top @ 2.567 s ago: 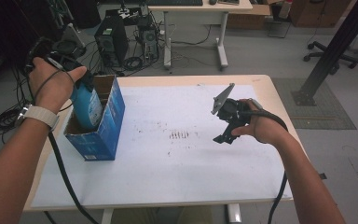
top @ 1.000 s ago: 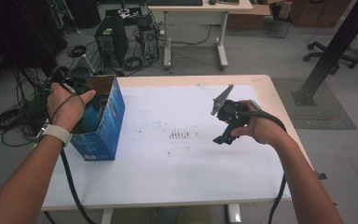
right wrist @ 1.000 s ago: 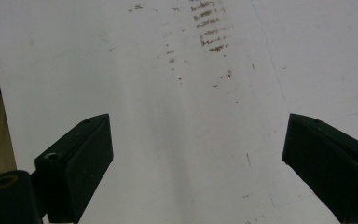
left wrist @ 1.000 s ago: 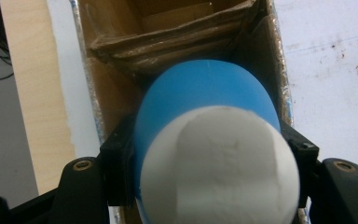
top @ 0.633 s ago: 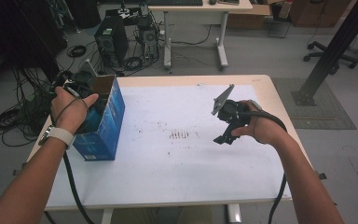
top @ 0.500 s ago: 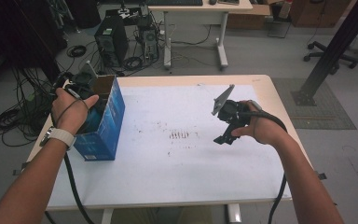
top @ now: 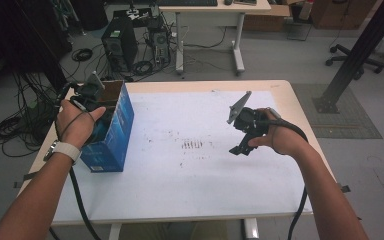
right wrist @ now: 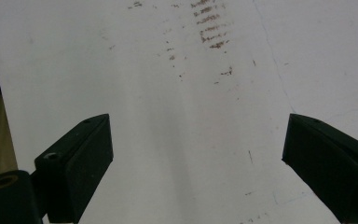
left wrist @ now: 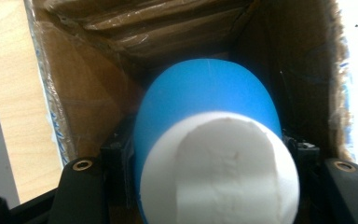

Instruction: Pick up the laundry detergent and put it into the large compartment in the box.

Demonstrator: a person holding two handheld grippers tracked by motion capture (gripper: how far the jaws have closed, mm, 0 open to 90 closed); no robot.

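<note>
Fingers (left wrist: 116, 158) of left gripper (left wrist: 205, 186) clamp blue-and-white cylinder (left wrist: 209, 140); right gripper (right wrist: 196, 163) wide apart.

No text, label, brand or number could be read anywhere. The blue box (top: 111, 135) on the worktop (top: 190, 190) showed plain blue sides in the high view, with no legible print at that size. The white sheet (right wrist: 177, 93) carried only scattered brown smudges and short dashes, which formed no letters or digits. In the left gripper view, the blue and white object (left wrist: 209, 149) and the cardboard inner walls bore no writing. The computer tower (top: 119, 47) on the floor behind was too small and dark to show any marking.
</note>
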